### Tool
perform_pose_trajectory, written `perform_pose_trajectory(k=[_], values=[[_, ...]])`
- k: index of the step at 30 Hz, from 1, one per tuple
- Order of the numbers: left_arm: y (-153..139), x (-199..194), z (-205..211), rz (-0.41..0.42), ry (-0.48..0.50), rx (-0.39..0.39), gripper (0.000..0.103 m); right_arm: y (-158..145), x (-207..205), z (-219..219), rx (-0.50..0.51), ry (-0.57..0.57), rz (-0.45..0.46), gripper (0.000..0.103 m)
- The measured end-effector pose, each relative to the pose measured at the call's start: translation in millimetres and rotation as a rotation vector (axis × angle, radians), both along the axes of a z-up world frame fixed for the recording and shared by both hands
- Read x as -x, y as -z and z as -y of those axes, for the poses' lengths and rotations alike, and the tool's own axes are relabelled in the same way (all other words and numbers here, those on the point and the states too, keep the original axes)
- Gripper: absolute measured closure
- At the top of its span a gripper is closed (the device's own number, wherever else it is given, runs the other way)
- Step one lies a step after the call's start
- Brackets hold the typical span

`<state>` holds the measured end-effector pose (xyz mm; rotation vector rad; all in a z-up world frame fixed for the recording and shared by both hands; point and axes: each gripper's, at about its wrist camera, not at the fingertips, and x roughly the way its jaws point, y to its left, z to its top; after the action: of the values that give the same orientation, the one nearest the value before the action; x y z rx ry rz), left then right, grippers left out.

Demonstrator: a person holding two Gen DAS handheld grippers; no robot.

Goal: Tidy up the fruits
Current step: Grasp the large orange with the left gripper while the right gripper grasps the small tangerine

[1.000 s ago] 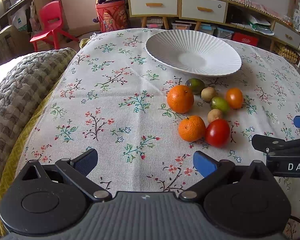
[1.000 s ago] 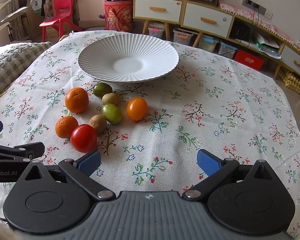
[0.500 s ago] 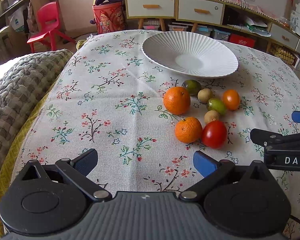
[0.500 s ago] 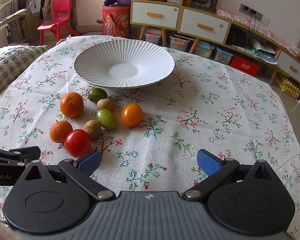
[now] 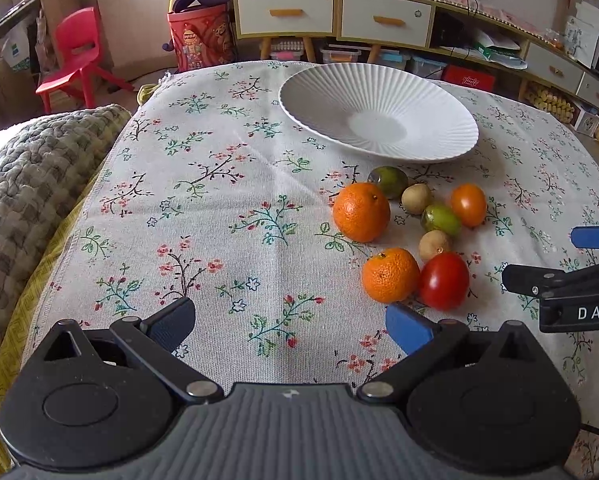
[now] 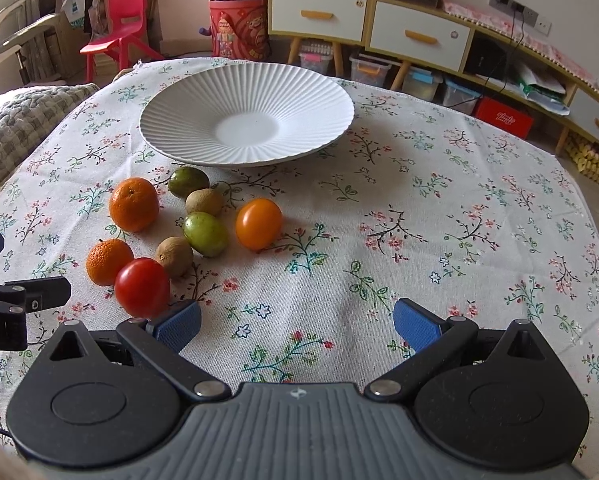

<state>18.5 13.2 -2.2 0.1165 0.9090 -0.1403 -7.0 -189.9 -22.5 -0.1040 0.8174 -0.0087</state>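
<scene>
Floral cloth (image 6: 419, 200), ribbed round plate (image 6: 179, 136)

White ribbed plate (image 6: 246, 128) on a cream floral tablecloth (image 6: 439, 216). Just below the plate: dark green fruit (image 6: 188, 182), two orange mandarins (image 6: 134, 204), brownish kiwis (image 6: 204, 201), yellow-orange tomato (image 6: 258, 223), red tomato (image 6: 142, 288). Blue pads (image 6: 415, 326) on black grippers.

Right gripper (image 6: 297, 322) with blue pads spread wide over floral tablecloth (image 6: 439, 240), holding nothing. Glossy red tomato (image 6: 141, 287) just beside left pad, touching small orange mandarin (image 6: 108, 261). Larger mandarin (image 6: 133, 204), two brown kiwis, two green fruits, orange tomato (image 6: 258, 223) clustered before white ribbed plate (image 6: 179, 120). Left gripper's black tip (image 6: 39, 292) at left edge.
</scene>
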Motion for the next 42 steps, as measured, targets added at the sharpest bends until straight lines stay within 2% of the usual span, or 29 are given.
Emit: perform_pose_trajectory(k=[4,8,13,15,18,26,32,34,42], values=[[-3.3,-7.9,-5.8,0.012,-0.008,-0.003,0.011,4.3,-8.5,5.0,-0.001,0.014,-0.007,0.001],[-7.1,-17.7,-14.3,-0.005,-0.024,0.084,0.011,2.7,-13.8,7.1,0.004,0.012,0.01,0.007],[-7.8,-23.5,-9.7,0.019,0.011,0.121,0.012,0.3,-15.9,7.0,-0.024,-0.023,0.035,0.011],[-5.3,-25.9,-7.5,0.018,0.03,0.136,0.017,1.5,-18.7,8.6,-0.045,-0.037,0.033,0.021],[0.3,-31.6,-5.7,0.008,0.048,0.177,0.03,2.8,-21.9,8.6,-0.067,-0.059,0.03,0.039],[4.4,-41.5,2.1,0.04,0.104,0.262,0.054,0.4,-30.1,12.2,-0.178,-0.106,0.034,0.054],[6.6,-47.3,5.8,0.043,0.121,0.295,0.074,0.9,-33.7,12.9,-0.194,-0.114,0.027,0.064],[7.5,-49.8,6.4,0.045,0.116,0.301,0.077,0.9,-35.6,14.5,-0.209,-0.104,0.027,0.066],[10.0,-57.6,11.8,0.045,0.098,0.289,0.077,2.7,-42.0,16.9,-0.239,-0.098,0.014,0.07]])
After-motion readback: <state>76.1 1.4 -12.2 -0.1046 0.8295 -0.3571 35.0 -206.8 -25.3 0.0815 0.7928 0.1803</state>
